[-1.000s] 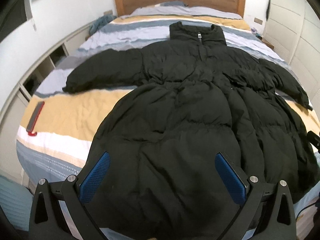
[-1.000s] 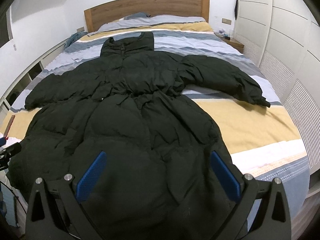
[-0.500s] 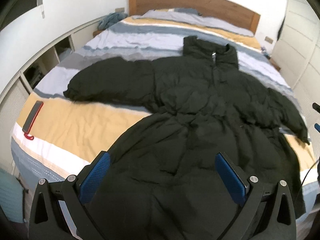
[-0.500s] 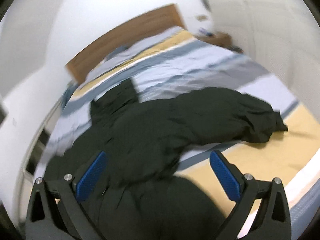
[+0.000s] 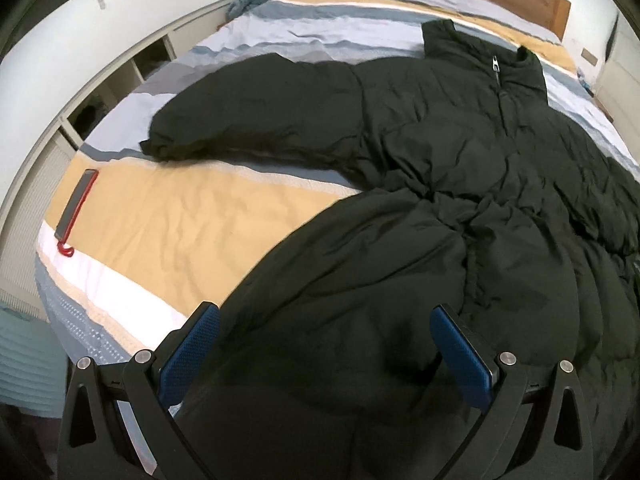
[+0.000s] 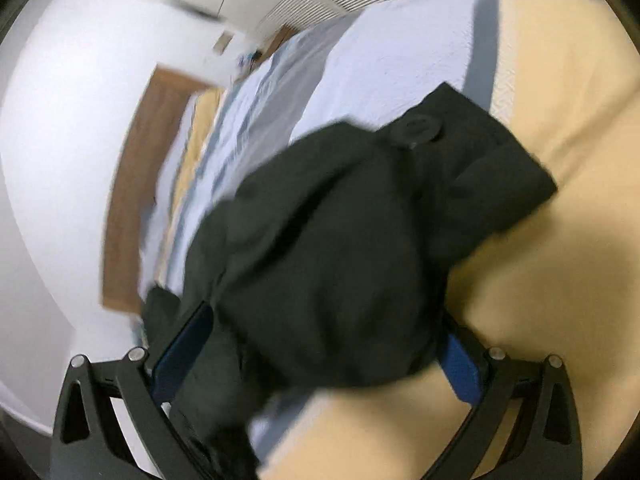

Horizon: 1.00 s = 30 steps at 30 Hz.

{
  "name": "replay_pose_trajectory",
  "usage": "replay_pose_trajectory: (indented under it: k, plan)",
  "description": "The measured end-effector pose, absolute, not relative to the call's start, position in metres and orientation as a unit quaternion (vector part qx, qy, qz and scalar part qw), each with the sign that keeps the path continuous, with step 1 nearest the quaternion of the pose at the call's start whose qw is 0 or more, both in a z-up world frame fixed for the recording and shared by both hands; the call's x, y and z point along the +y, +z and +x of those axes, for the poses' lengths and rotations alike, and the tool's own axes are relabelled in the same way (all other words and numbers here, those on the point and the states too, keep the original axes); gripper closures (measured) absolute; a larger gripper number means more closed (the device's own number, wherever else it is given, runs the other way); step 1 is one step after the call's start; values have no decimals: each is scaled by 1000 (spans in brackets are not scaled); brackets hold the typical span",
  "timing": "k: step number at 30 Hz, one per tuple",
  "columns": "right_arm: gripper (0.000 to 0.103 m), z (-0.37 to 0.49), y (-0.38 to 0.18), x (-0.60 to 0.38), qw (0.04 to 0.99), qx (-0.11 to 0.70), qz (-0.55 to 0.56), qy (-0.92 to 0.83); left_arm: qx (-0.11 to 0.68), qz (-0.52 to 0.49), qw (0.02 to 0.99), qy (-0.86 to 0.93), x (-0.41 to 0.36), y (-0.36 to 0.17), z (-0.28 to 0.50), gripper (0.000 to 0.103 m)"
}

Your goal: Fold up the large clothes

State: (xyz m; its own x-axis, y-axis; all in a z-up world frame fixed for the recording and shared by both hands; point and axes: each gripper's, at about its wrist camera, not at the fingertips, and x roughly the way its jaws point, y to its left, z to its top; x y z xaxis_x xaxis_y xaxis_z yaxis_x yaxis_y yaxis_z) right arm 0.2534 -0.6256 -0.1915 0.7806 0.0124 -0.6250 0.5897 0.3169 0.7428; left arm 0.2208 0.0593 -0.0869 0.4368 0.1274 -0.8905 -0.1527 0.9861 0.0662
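Black coat (image 5: 440, 208) on striped bed (image 5: 168, 232) | wood headboard (image 6: 132, 200) | L claw (image 5: 324, 354) wide, empty | R claw (image 6: 316, 360) wide astride sleeve (image 6: 360, 220)

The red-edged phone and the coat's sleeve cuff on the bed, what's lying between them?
Nothing: only bare striped bedspread separates the phone from the sleeve cuff, seen in the left wrist view.

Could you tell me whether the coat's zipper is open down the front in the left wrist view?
No, the coat lies with its zipper drawn up to the collar.
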Motion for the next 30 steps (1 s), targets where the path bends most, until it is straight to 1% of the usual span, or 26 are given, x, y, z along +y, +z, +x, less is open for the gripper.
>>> replay_pose_trajectory:
  k: [2, 3, 4, 5, 6, 8, 11, 13, 19, 24, 27, 30]
  plan:
    - [1, 257, -192, -631, 763, 260, 560, -192, 529, -11, 845, 76, 56, -92, 224, 1]
    - [5, 261, -192, -633, 764, 253, 561, -193, 532, -10, 844, 71, 53, -94, 225, 1]
    - [28, 264, -189, -634, 765, 250, 561, -192, 532, -11, 844, 66, 51, -95, 225, 1]
    - [63, 267, -189, -636, 764, 251, 562, -194, 530, -10, 845, 63, 50, -95, 225, 1]
    - [71, 270, -189, -638, 759, 253, 566, -196, 526, -7, 848, 67, 48, -95, 224, 1]
    - [80, 271, -184, -638, 760, 248, 569, -194, 520, -5, 851, 69, 48, -94, 223, 1]
    - [87, 279, -165, -637, 782, 243, 545, -182, 508, -13, 859, 67, 50, -88, 219, 1]
    - [89, 284, -146, -629, 801, 241, 521, -171, 500, -16, 864, 57, 52, -83, 216, 1]
    - [89, 304, -72, -581, 858, 230, 446, -113, 495, -47, 867, 34, 62, -70, 206, 1]
    - [89, 332, -15, -507, 897, 248, 364, -41, 492, -64, 868, 30, 78, -64, 194, 1]
    - [89, 348, 3, -453, 911, 263, 318, -3, 487, -78, 869, 33, 91, -62, 185, 1]
    - [89, 359, 4, -406, 917, 284, 279, 23, 485, -95, 868, 41, 108, -63, 178, 1]
